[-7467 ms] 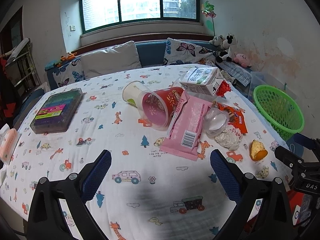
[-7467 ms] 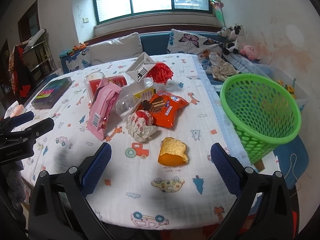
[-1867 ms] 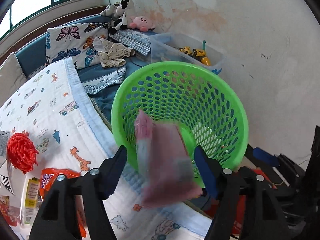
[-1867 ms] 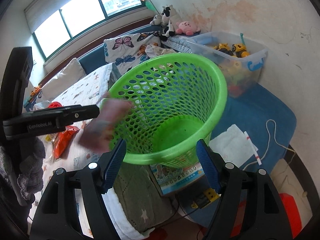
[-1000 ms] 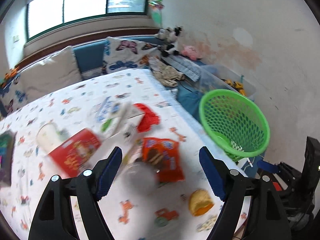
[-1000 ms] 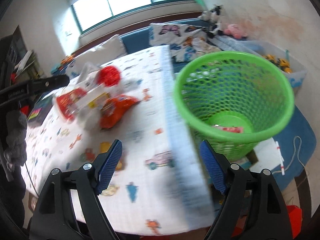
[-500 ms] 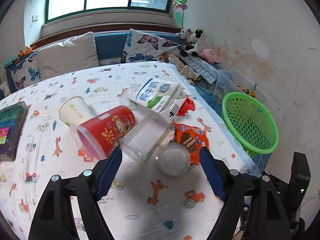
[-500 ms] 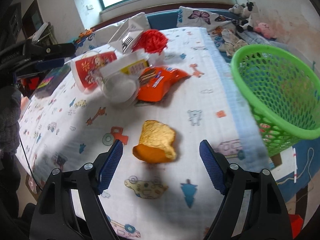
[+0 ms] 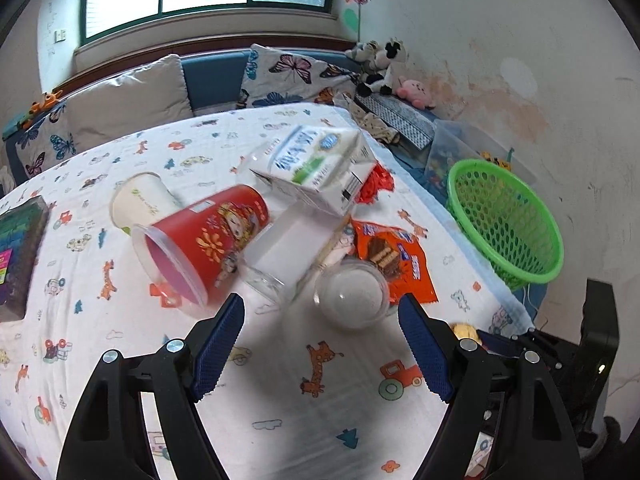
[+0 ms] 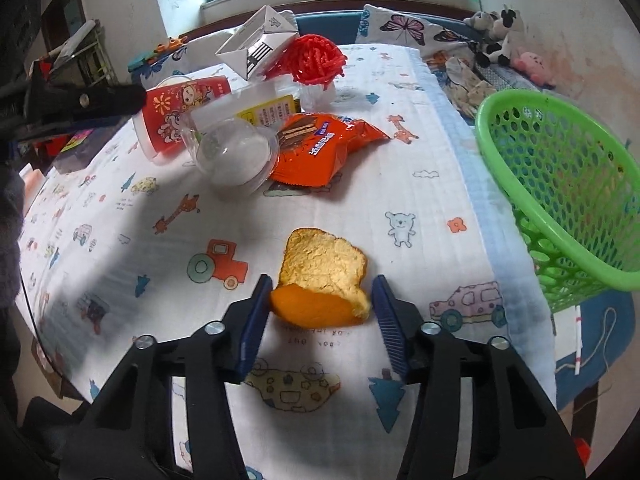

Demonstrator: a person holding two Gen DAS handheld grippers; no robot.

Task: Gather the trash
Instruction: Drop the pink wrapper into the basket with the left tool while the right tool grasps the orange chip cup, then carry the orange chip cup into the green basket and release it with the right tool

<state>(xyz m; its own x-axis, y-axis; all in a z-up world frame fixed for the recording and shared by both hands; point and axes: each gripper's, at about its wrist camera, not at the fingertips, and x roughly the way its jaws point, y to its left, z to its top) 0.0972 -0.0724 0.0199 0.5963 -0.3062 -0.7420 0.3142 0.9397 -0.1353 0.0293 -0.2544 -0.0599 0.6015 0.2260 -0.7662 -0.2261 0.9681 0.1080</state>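
Note:
An orange peel (image 10: 324, 276) lies on the printed tablecloth (image 10: 132, 264) near its front edge. My right gripper (image 10: 320, 312) straddles the peel's near end, its jaws closing, and both blue pads touch its sides. My left gripper (image 9: 320, 344) hangs open over the cloth with nothing between its fingers. Just beyond it lie a clear dome lid (image 9: 352, 296), a clear plastic box (image 9: 284, 252) and a red cup (image 9: 208, 240) on its side. An orange snack wrapper (image 10: 324, 148), a milk carton (image 9: 316, 164) and a red mesh ball (image 10: 316, 56) lie further back. The green basket (image 10: 560, 184) stands off the table's right edge.
A white paper cup (image 9: 140, 200) lies behind the red cup. A dark box (image 9: 16, 248) sits at the cloth's left edge. Cushions, soft toys (image 9: 380, 64) and a clear bin of toys (image 9: 452, 148) line the bench and wall beyond.
Both grippers swung away from the basket and came down over the table. The right jaws have narrowed from wide open to touching the orange peel. The left jaws stayed open.

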